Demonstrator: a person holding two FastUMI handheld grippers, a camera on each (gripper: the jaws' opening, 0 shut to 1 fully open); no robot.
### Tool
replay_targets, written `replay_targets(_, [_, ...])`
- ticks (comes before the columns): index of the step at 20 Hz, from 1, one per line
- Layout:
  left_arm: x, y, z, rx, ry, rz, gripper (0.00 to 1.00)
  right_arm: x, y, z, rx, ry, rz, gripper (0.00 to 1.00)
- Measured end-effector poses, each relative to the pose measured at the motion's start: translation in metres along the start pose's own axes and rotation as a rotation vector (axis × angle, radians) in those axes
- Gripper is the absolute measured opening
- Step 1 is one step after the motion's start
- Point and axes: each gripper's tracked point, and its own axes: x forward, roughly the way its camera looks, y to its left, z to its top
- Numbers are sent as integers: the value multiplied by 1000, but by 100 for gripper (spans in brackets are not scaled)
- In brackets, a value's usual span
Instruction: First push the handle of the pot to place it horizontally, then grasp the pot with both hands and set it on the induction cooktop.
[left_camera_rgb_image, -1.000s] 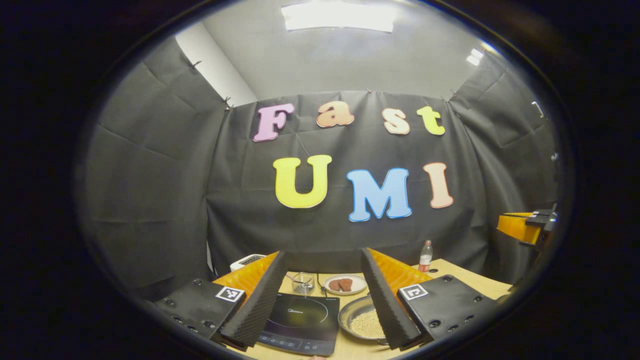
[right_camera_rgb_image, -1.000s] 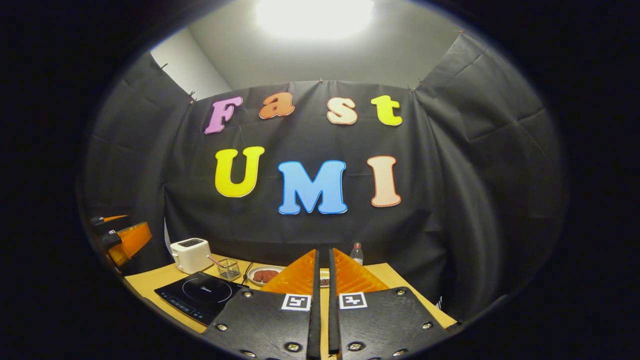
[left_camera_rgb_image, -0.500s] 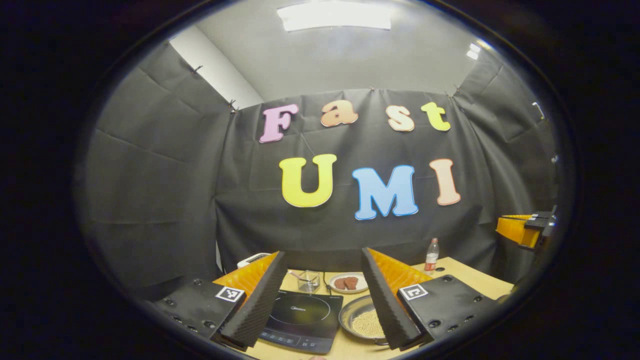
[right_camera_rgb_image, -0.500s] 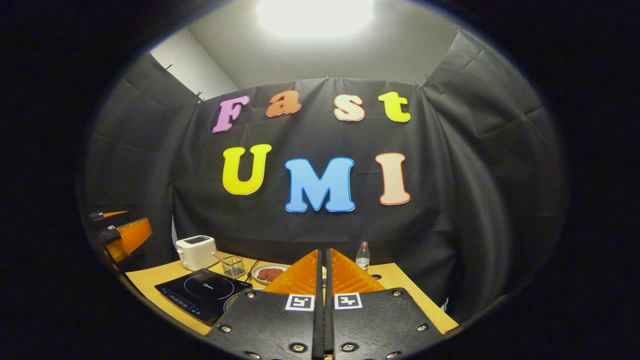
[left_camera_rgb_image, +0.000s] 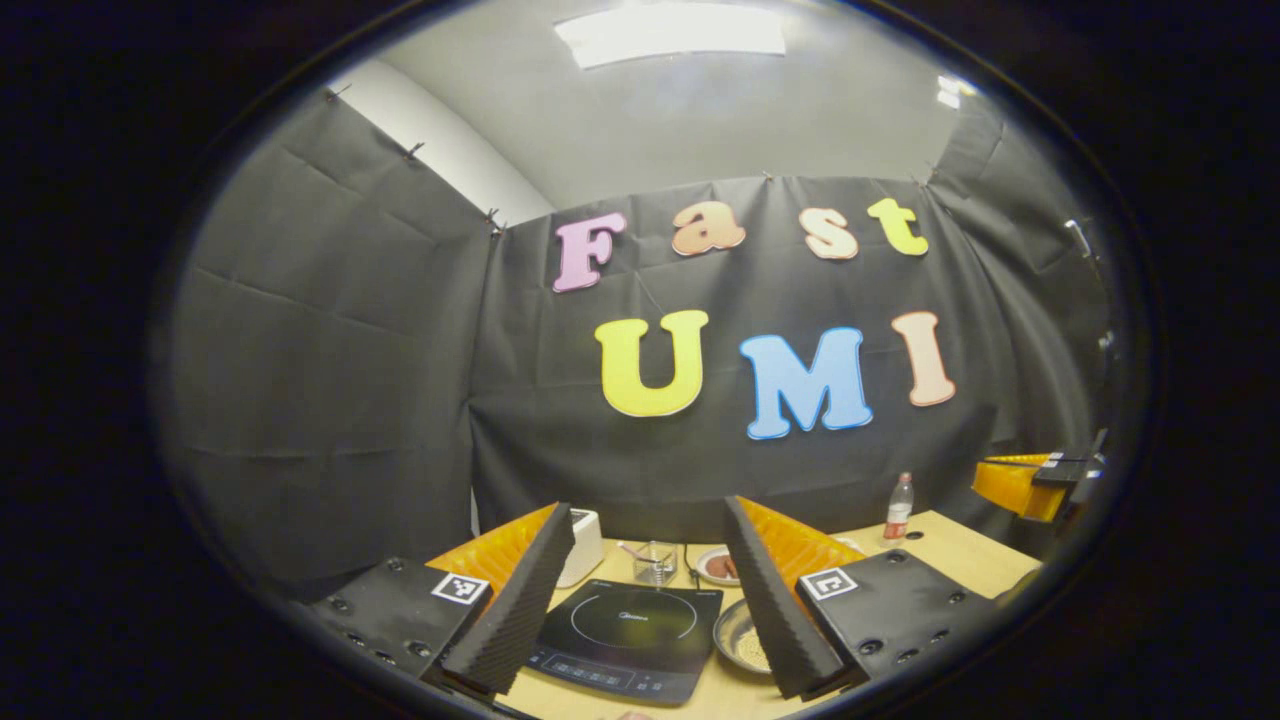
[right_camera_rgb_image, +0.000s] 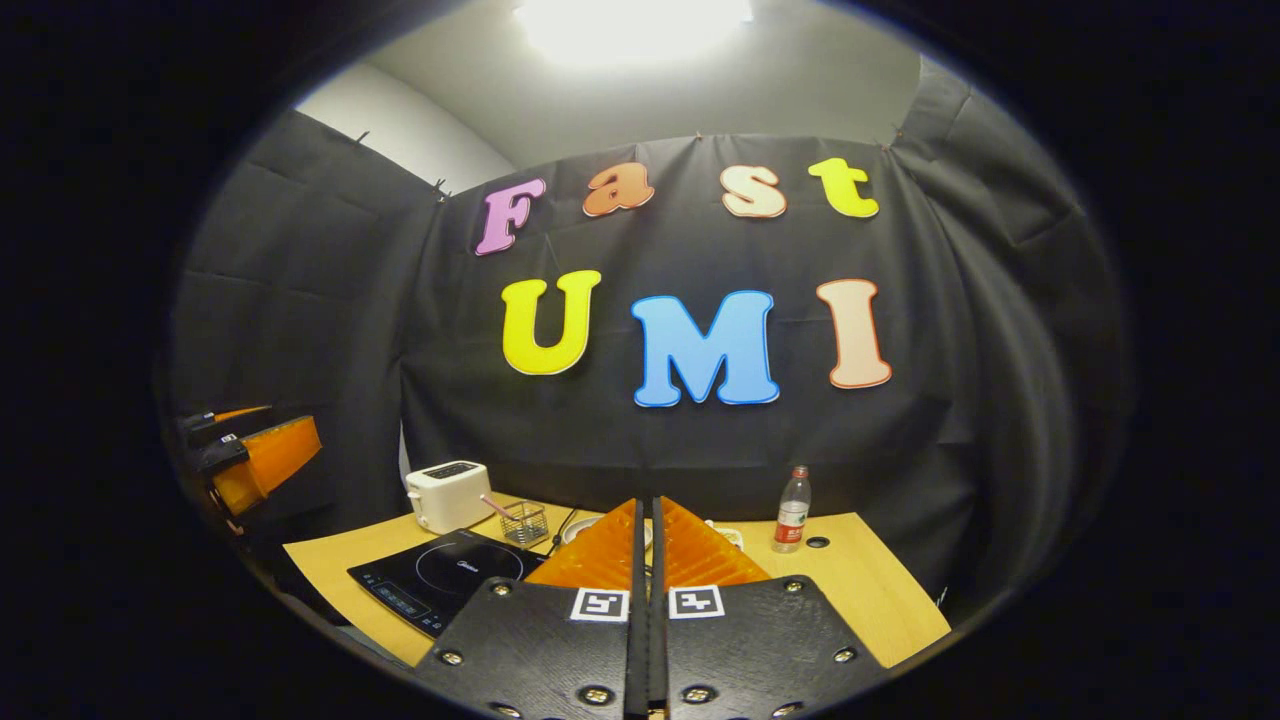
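The pot (left_camera_rgb_image: 745, 640) sits just right of the cooktop (left_camera_rgb_image: 622, 638), beside the left gripper's (left_camera_rgb_image: 650, 590) spread fingers; the right gripper's (right_camera_rgb_image: 648, 560) are together.

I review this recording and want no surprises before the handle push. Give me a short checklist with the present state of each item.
1. Right gripper shut for pushing: ok, fingers together.
2. Left gripper open for the later grasp: ok, fingers apart.
3. Induction cooktop surface free: ok, nothing stands on it.
4. Pot located: ok, on the table right of the cooktop, partly behind a left finger.
5. Pot handle direction: cannot tell, hidden.
6. Bottle away from the push path: cannot tell.
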Motion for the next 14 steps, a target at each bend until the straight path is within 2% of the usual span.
replay_targets(11, [25, 47, -6, -8, -3, 61, 100, 33, 81, -48, 6, 132, 181, 0])
replay_targets(14, [29, 62, -13, -7, 2, 78, 97, 39, 99, -66, 6, 179, 222, 0])
